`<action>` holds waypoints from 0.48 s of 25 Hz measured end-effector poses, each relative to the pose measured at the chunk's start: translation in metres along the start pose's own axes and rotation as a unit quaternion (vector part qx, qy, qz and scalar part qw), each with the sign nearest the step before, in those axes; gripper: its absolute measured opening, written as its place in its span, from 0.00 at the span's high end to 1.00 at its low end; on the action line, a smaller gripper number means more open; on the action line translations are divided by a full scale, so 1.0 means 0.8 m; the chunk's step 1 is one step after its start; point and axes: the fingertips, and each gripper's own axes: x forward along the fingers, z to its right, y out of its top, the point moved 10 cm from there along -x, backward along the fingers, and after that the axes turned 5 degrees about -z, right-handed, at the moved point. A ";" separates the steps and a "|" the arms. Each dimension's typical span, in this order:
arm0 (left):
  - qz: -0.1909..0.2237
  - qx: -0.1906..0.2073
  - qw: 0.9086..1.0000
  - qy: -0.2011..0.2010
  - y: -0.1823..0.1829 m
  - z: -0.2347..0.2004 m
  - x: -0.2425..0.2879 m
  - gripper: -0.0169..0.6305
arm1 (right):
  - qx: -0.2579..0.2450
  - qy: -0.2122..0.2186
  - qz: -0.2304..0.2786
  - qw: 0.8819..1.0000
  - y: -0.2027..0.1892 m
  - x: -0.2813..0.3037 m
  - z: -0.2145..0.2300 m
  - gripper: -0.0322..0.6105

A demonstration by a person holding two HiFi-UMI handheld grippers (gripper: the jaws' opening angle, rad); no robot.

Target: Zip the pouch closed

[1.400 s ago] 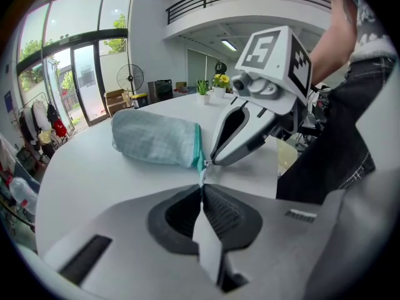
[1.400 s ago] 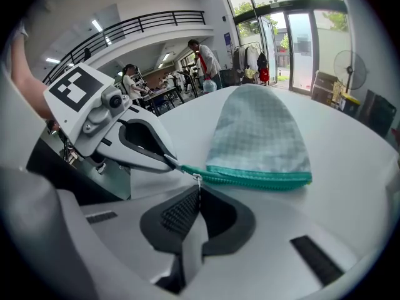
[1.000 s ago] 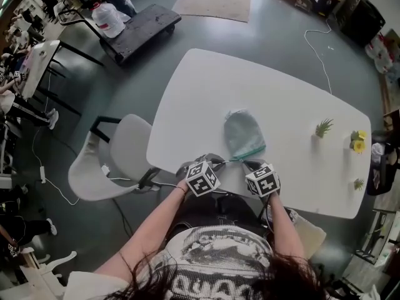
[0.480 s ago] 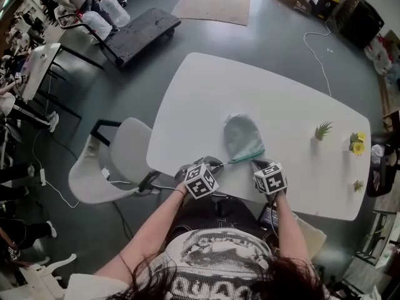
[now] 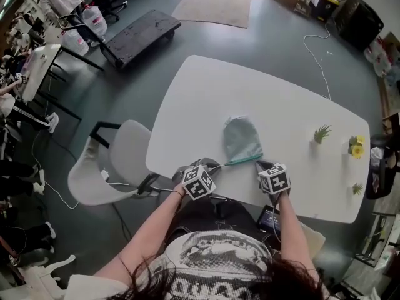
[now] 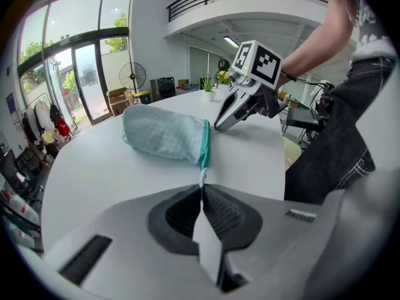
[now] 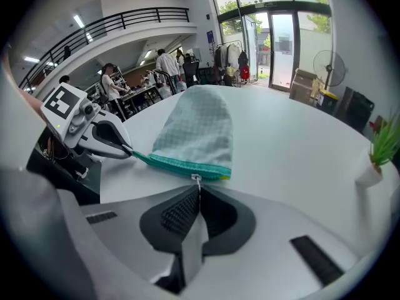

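A pale blue-green fabric pouch (image 5: 242, 140) lies on the white table (image 5: 206, 99), its teal zipper edge (image 5: 245, 160) toward me. My left gripper (image 5: 219, 165) is shut on the zipper's tail end at the pouch's left corner; in the left gripper view the teal strip (image 6: 204, 147) runs straight into the shut jaws of that gripper (image 6: 201, 186). My right gripper (image 5: 258, 164) is shut on the small metal zipper pull (image 7: 197, 179) near the pouch's right corner. The right gripper view shows the pouch (image 7: 197, 127) with the left gripper (image 7: 94, 136) pulling the strip taut.
Small potted plants (image 5: 322, 132) and a yellow flower (image 5: 357, 144) stand at the table's right end. A white chair (image 5: 115, 161) sits off the left edge. The table's near edge runs just below both grippers. People work in the background.
My right gripper has slid to the right along the zipper edge with the pull in it. The left gripper has stayed put, holding the zipper's end.
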 end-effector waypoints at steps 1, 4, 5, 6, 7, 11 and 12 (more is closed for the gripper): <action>-0.002 0.000 1.000 0.001 -0.002 -0.001 0.000 0.94 | 0.002 -0.003 0.000 1.000 -0.001 -0.001 0.003 0.95; -0.005 -0.003 1.000 0.002 -0.006 -0.006 -0.002 0.94 | 0.008 -0.010 -0.003 1.000 -0.003 -0.004 0.014 0.95; -0.004 -0.005 1.000 0.002 -0.006 -0.007 -0.002 0.94 | 0.009 -0.010 -0.004 1.000 -0.004 -0.006 0.017 0.95; -0.003 -0.005 1.000 0.002 -0.006 -0.008 -0.002 0.94 | 0.008 -0.009 -0.005 1.000 -0.004 -0.006 0.018 0.95; -0.003 -0.005 1.000 0.002 -0.006 -0.008 -0.002 0.95 | 0.008 -0.009 -0.006 1.000 -0.004 -0.007 0.019 0.95; -0.004 -0.007 1.000 0.002 -0.006 -0.011 -0.003 0.95 | 0.014 -0.010 -0.006 1.000 -0.002 -0.007 0.018 0.95; -0.004 -0.011 1.000 0.003 -0.007 -0.011 -0.003 0.95 | 0.015 -0.012 -0.005 1.000 -0.003 -0.007 0.016 0.95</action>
